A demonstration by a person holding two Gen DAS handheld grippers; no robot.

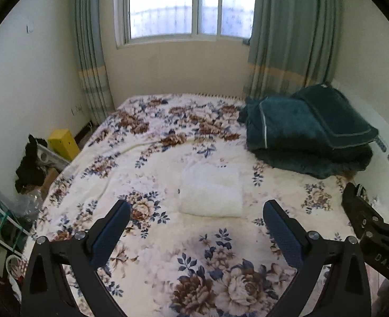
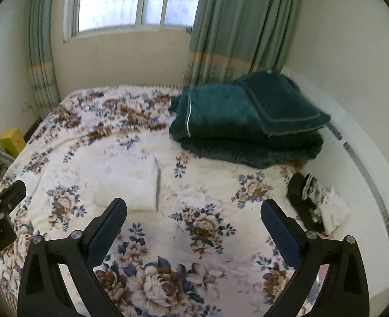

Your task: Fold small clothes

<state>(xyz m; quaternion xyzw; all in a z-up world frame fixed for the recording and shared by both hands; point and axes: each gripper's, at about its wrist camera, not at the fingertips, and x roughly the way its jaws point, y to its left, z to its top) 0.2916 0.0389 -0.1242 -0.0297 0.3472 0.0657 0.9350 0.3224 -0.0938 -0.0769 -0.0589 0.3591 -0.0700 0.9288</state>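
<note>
While you hold both tools above the bed (image 1: 168, 251), its flowered cover fills almost everything under and ahead of your jaws, a wide soft place to work on. Far ahead of the jaws and to their right, a dark green blanket (image 1: 308, 132) lies folded in a thick pile against the wall; I judge it was put there to leave the middle free.

Just ahead of the left gripper (image 1: 196, 231), a little right of the line between its jaws, lies the white folded cloth (image 1: 211, 190). It looks like a neat rectangle with a doubled edge, so I think this piece is finished and was left to rest there. From the right gripper (image 2: 193, 228) the same cloth sits ahead of the left jaw, partly behind its tip.

To the right of the right jaw, near the bed's edge, you see a small heap of dark and light clothes (image 2: 316, 203), not folded. In my judgement it waits there within reach of your right hand as the next piece.

Both pairs of jaws stand spread wide and hold nothing, well apart from any cloth, so you are between two pieces.
</note>
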